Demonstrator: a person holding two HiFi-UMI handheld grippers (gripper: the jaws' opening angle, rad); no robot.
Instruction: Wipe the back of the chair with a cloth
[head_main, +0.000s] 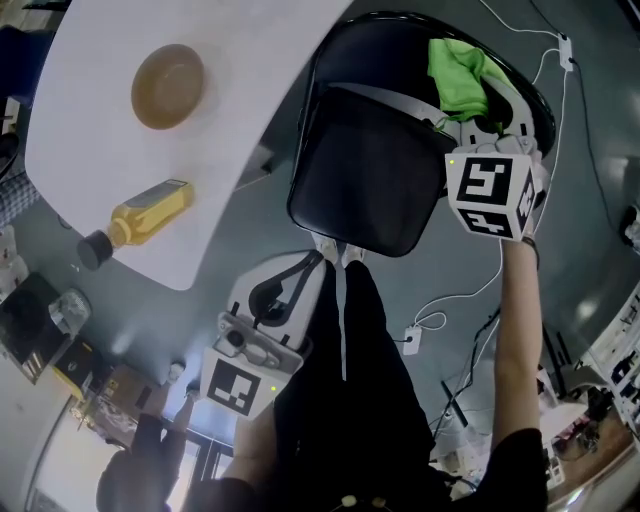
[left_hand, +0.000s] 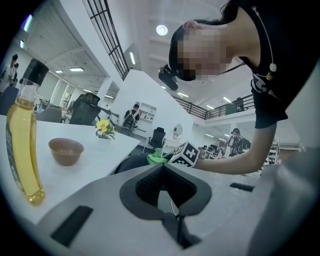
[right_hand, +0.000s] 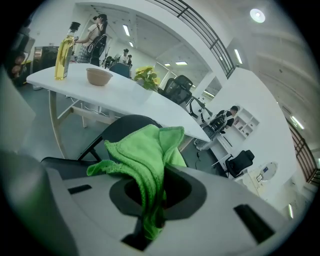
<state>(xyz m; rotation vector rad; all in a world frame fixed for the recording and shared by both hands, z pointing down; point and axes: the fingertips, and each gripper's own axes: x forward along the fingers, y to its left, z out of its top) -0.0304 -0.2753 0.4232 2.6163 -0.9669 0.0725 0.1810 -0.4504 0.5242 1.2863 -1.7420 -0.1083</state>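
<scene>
The right tongs (head_main: 480, 125) pinch the green cloth (head_main: 457, 72) just beside the chair back (head_main: 370, 175) (at its right corner). The left tongs (left_hand: 161, 169), closed and empty, hang well apart from it.

nothing actually readable anywhere, no words, brands or numbers, closest thing is the black-and-white square code patterns, one on the upper-right marker cube (head_main: 490, 195) in the head view, another on the lower-left marker cube (head_main: 240, 388)
</scene>
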